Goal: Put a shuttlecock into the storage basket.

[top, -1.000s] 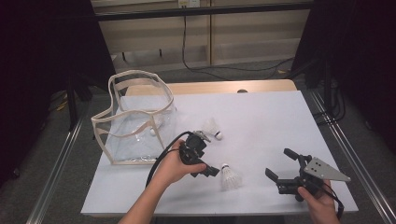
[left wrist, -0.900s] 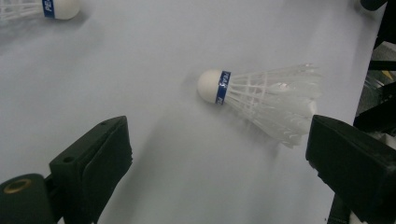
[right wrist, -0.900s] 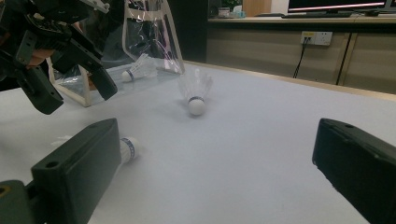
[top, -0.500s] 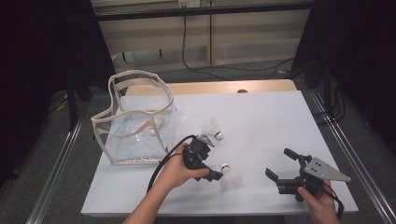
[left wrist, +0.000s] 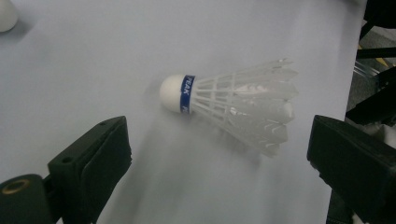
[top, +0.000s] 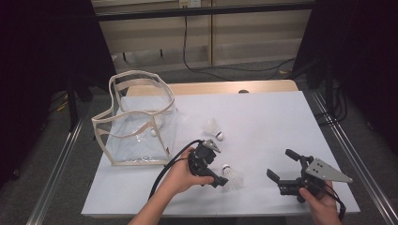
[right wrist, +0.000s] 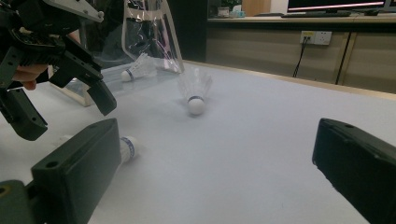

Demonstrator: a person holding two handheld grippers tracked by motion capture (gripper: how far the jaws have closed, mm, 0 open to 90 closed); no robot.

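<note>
The left gripper (left wrist: 219, 154) hangs with jaws spread wide, the white feathered shuttlecock with a blue band (left wrist: 233, 106) lying on the white worktop (left wrist: 93, 56) between them, ready for grasping. The right gripper (right wrist: 215, 172) waits released, well apart.

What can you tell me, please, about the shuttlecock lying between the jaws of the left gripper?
The shuttlecock is white, with a rounded cork-like head, a blue band printed with white letters, and a translucent, plastic-looking ribbed skirt. It lies on its side on the white table, near the front edge, head pointing away from the skirt's open end. The left gripper stands open around it, its jaws on either side and clear of it. Nothing but the table touches it.
</note>
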